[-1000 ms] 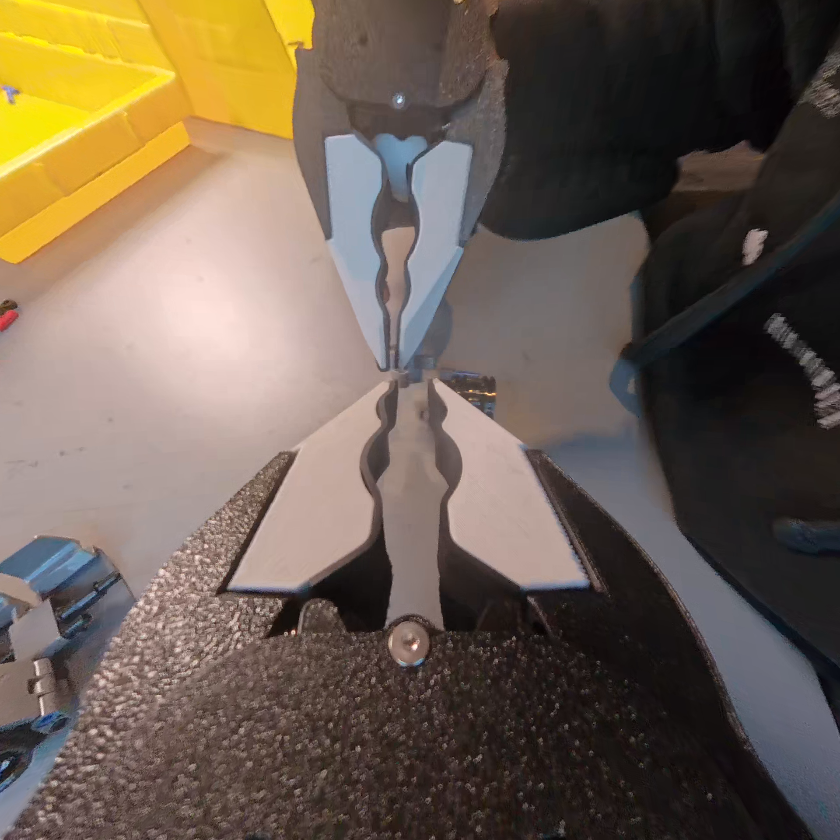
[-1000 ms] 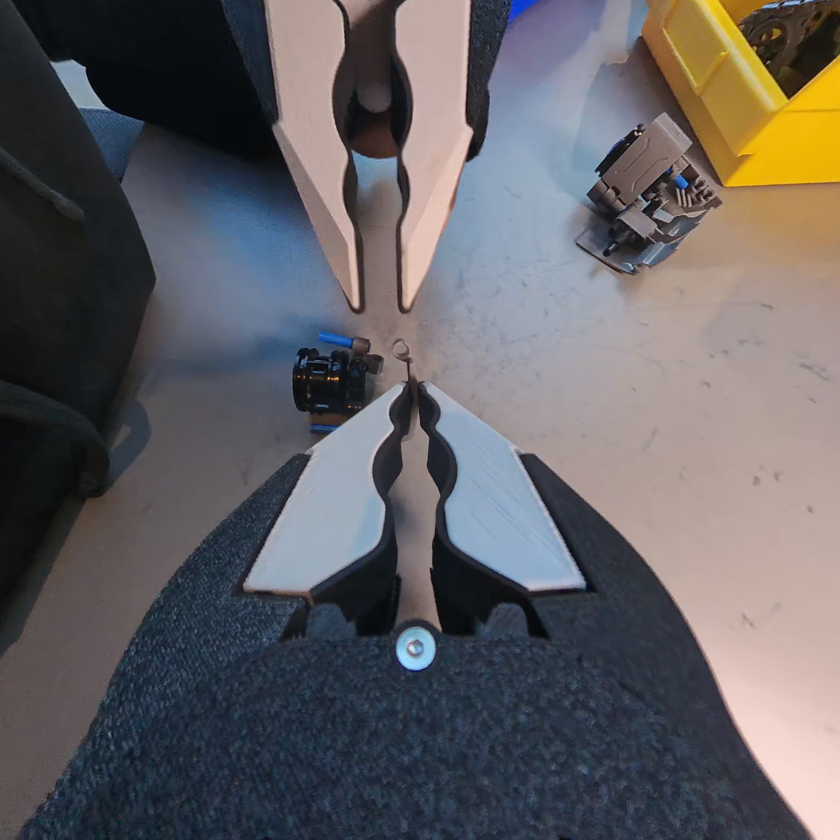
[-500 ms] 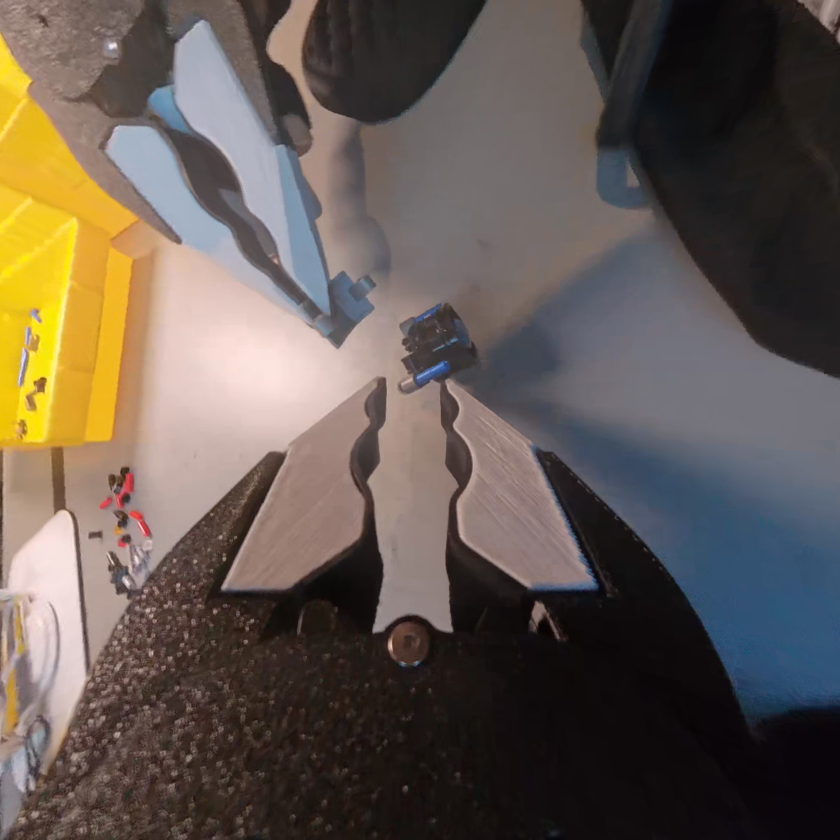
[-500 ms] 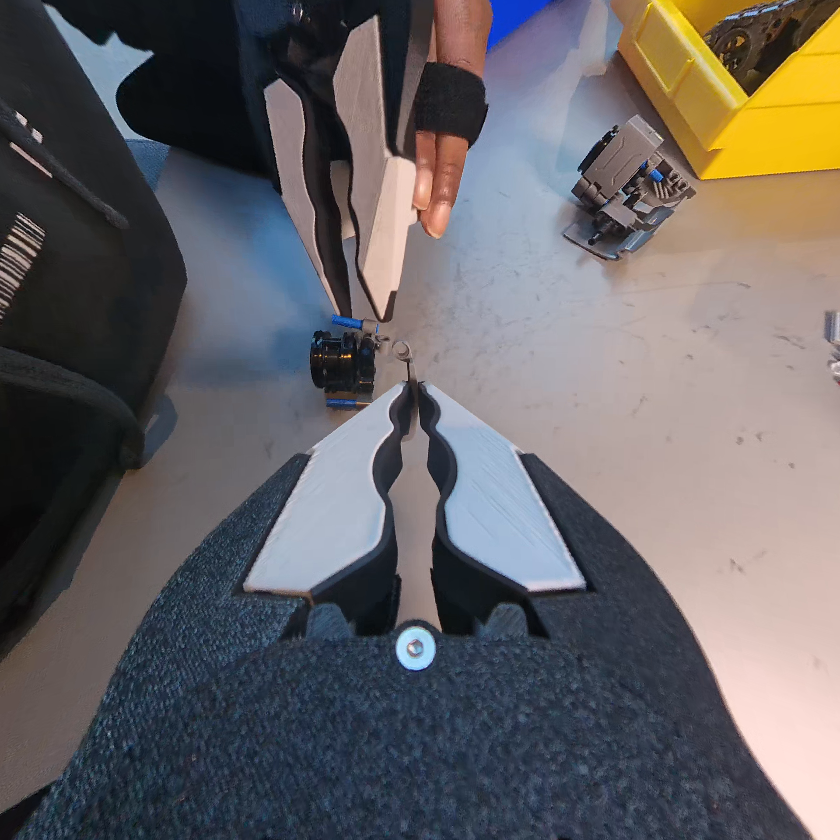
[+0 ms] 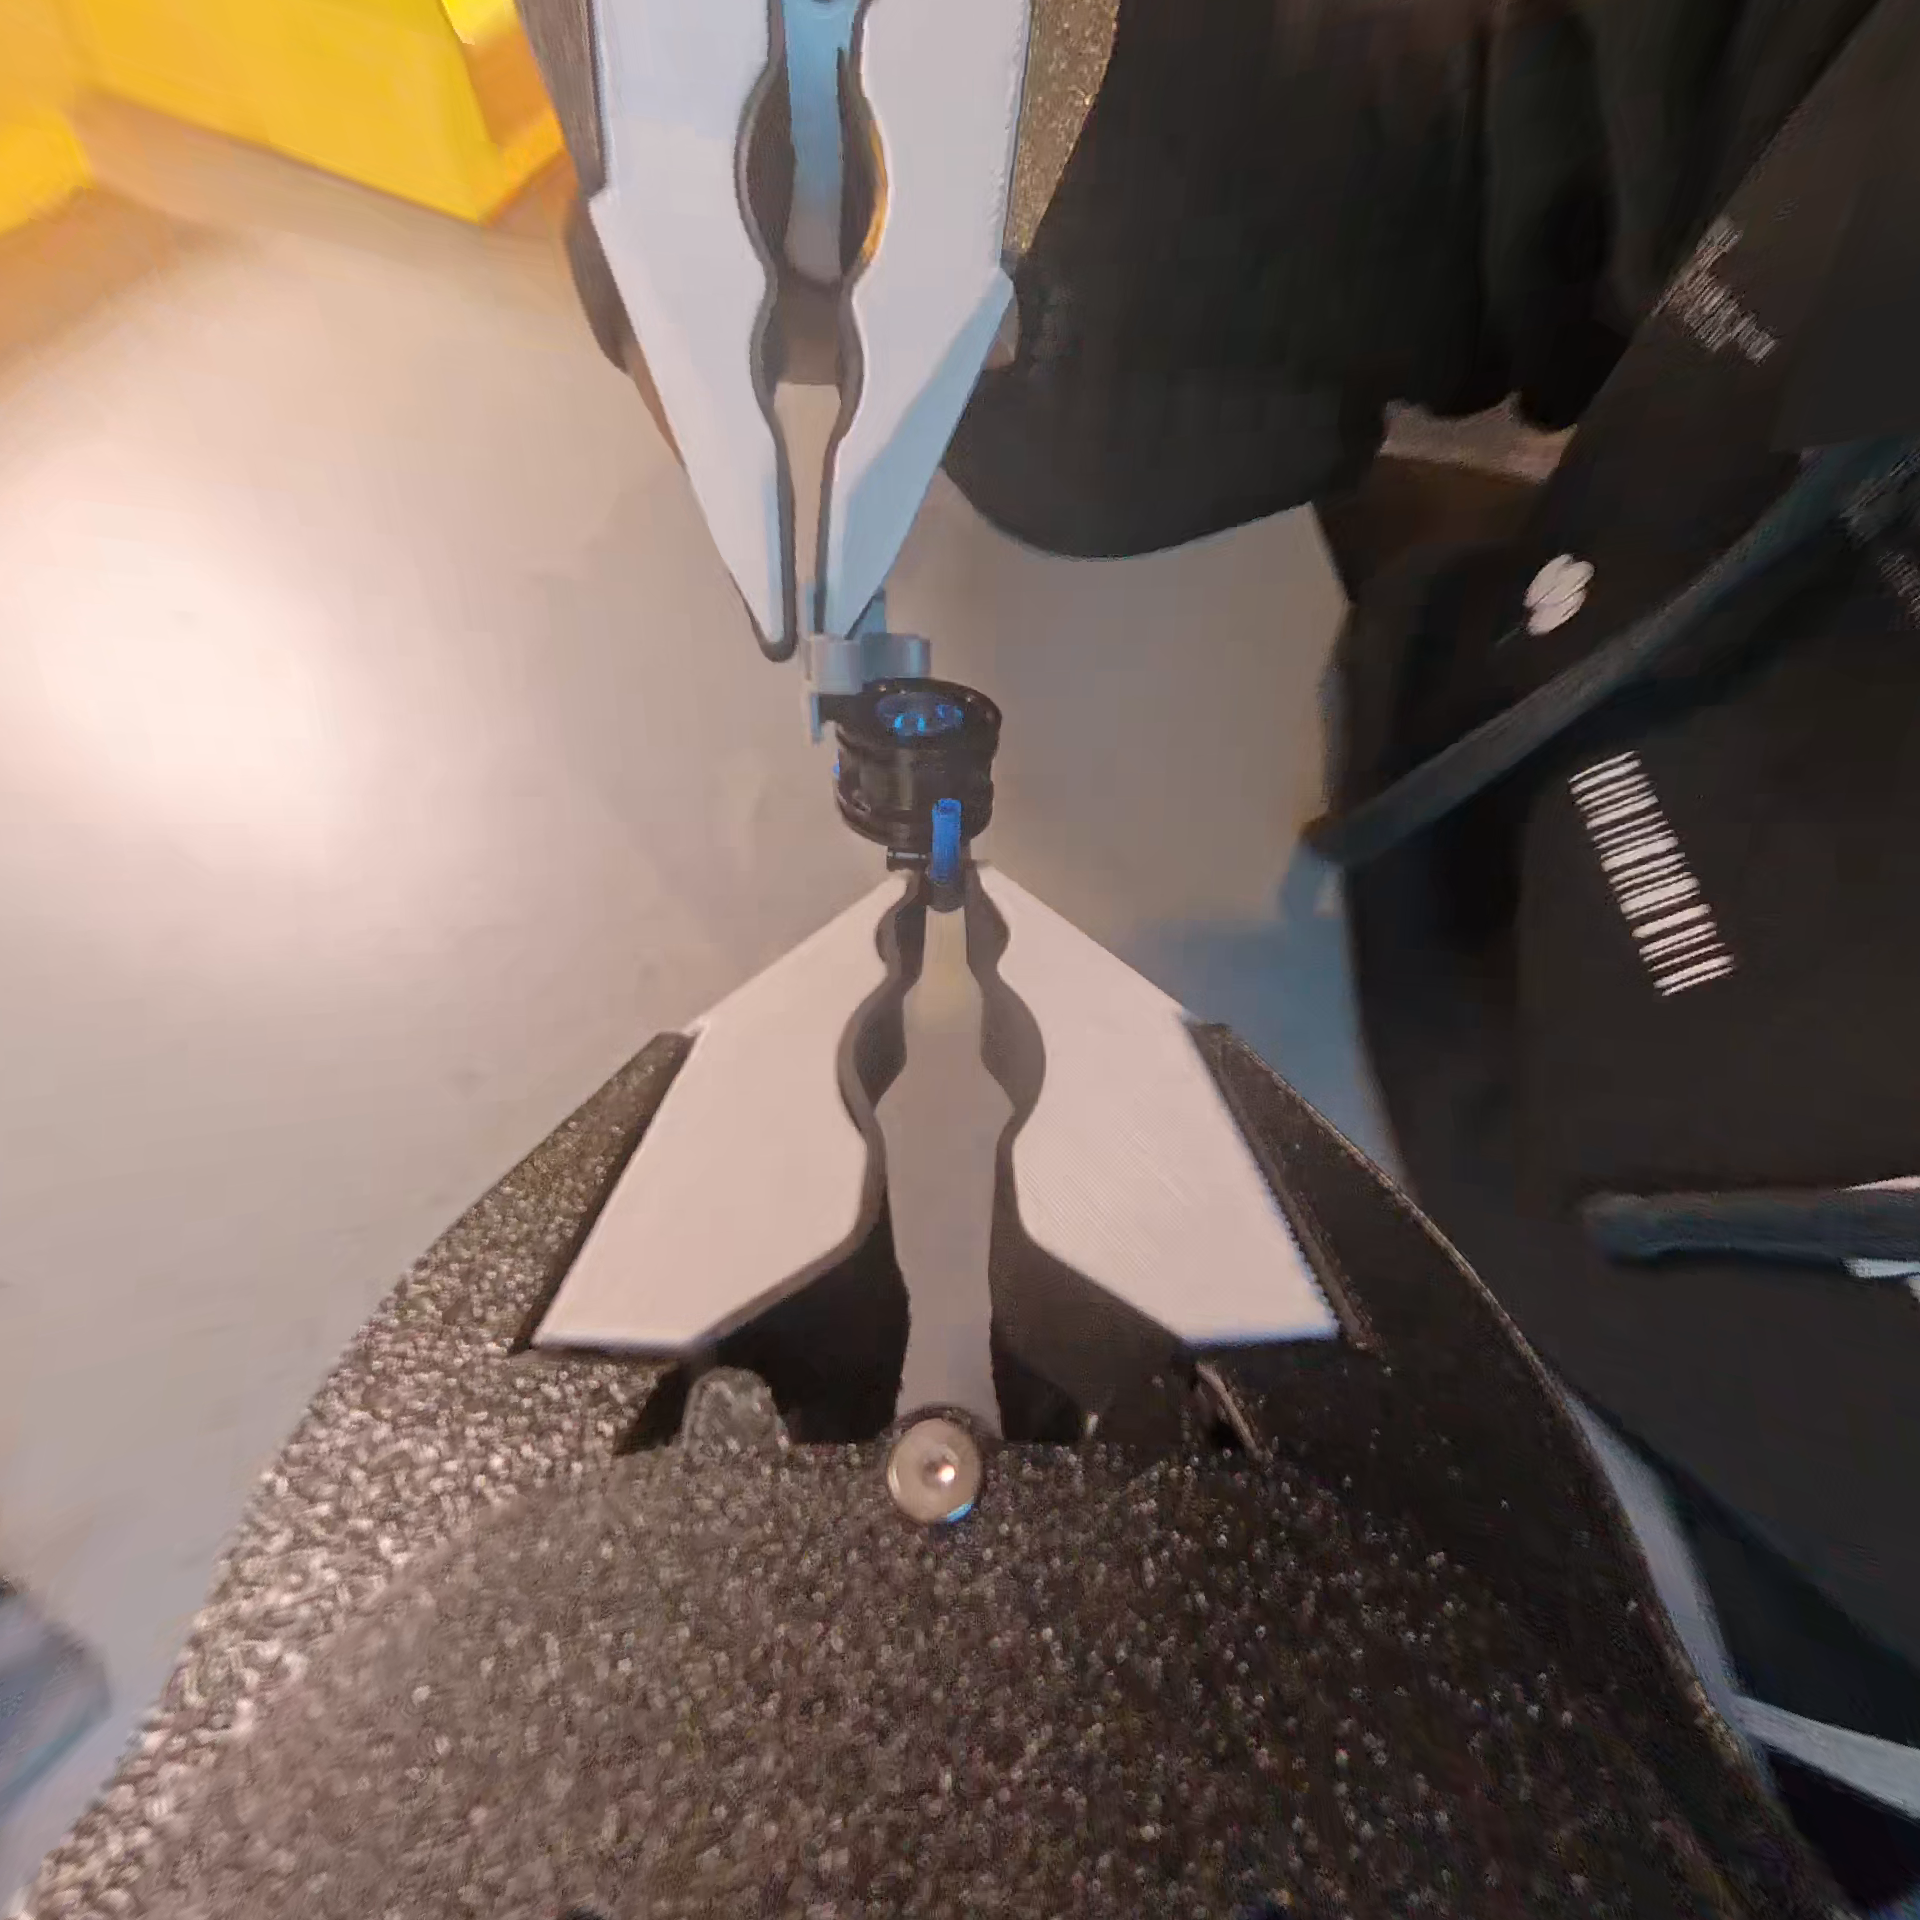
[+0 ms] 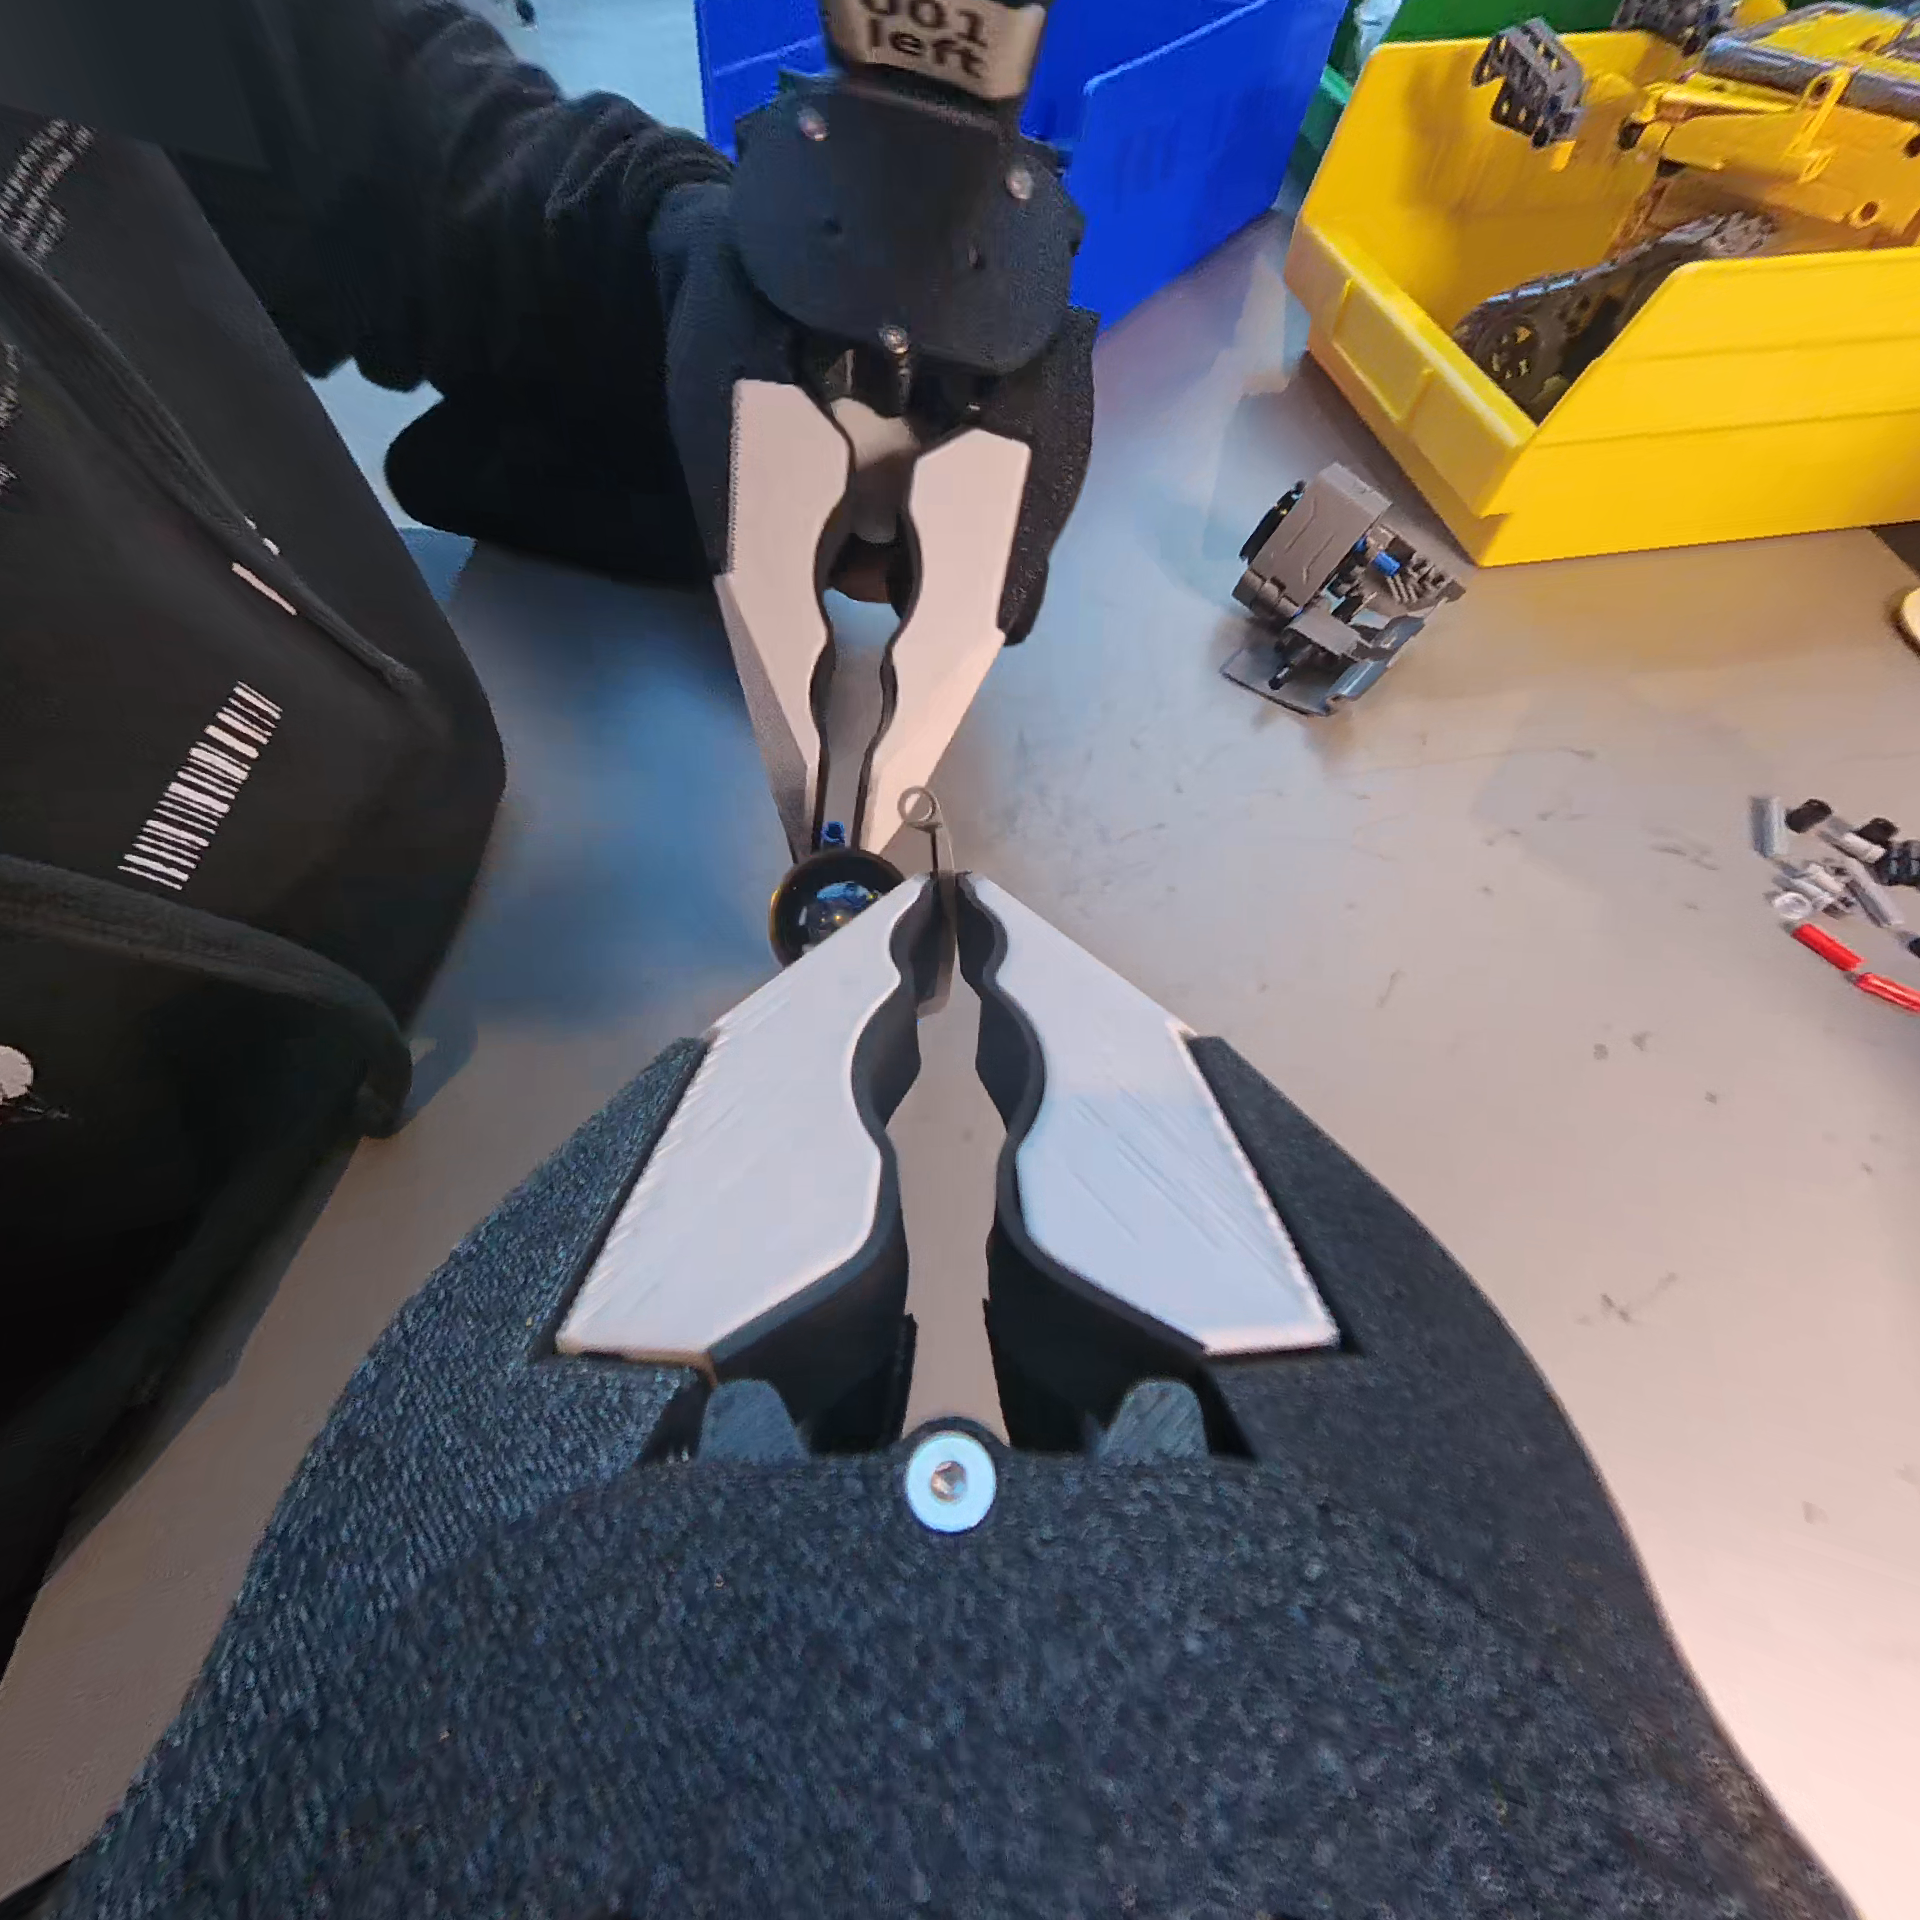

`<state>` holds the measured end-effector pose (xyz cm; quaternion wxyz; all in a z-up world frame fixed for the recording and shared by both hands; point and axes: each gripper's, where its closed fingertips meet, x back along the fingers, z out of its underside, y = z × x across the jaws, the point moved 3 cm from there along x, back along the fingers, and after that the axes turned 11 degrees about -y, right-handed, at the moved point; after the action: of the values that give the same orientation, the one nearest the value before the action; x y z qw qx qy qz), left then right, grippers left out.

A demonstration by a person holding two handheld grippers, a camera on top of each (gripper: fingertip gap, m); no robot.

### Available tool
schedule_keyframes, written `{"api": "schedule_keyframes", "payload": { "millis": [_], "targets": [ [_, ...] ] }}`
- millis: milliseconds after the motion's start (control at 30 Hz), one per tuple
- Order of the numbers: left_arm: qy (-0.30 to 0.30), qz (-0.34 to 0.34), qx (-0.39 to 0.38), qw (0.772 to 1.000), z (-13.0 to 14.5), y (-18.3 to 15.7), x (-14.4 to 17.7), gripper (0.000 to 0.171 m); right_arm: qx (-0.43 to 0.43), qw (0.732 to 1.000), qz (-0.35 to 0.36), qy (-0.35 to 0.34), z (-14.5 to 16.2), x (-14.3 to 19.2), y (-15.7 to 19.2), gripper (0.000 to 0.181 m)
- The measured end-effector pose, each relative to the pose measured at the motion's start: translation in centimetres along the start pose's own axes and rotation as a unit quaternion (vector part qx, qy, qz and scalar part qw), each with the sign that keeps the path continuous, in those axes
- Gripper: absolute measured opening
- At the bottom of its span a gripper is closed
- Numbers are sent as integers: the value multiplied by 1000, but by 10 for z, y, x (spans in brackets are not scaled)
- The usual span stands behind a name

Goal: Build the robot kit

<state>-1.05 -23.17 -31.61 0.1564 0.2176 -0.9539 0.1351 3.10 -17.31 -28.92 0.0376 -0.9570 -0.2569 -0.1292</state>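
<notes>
Mid-frame in the left wrist view, the left hand-held gripper point(image 5: 940, 891) is clenched on the blue pin point(image 5: 943, 831) of a small black round part point(image 5: 914, 769) over the grey surface point(image 5: 312, 831). Facing it, the right hand-held gripper point(image 6: 940, 883) pinches a thin grey ringed piece point(image 6: 928, 831) that sits against the part's far rim. A yellow bin point(image 6: 1662, 416) stands at upper right

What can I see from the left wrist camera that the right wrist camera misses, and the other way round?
Left wrist view only: the whole black round part, with its blue pin pinched by the left gripper. In the right view, a finger half hides that part.

Right wrist view only: blue bins, a yellow bin of toy parts, a grey assembly and loose small parts.

Both: the two grippers tip to tip, the right gripper holding a small grey piece, and a black bag.
</notes>
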Motion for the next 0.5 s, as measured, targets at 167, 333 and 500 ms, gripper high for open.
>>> {"api": "schedule_keyframes", "payload": {
  "millis": [167, 333, 500],
  "targets": [
    [-15, 59, 93, 994, -3, -6, -5, 6, -6, 998, -58, 4, 5, -1, 5, 1],
    [-32, 113, 152, 981, -4, -13, -4, 6, -13, 991, -135, -20, 6, -3, 18, 1],
    [-50, 141, 182, 972, -7, -17, -3, 6, -42, 982, -176, -53, 4, -4, 21, 1]
  ]
}}
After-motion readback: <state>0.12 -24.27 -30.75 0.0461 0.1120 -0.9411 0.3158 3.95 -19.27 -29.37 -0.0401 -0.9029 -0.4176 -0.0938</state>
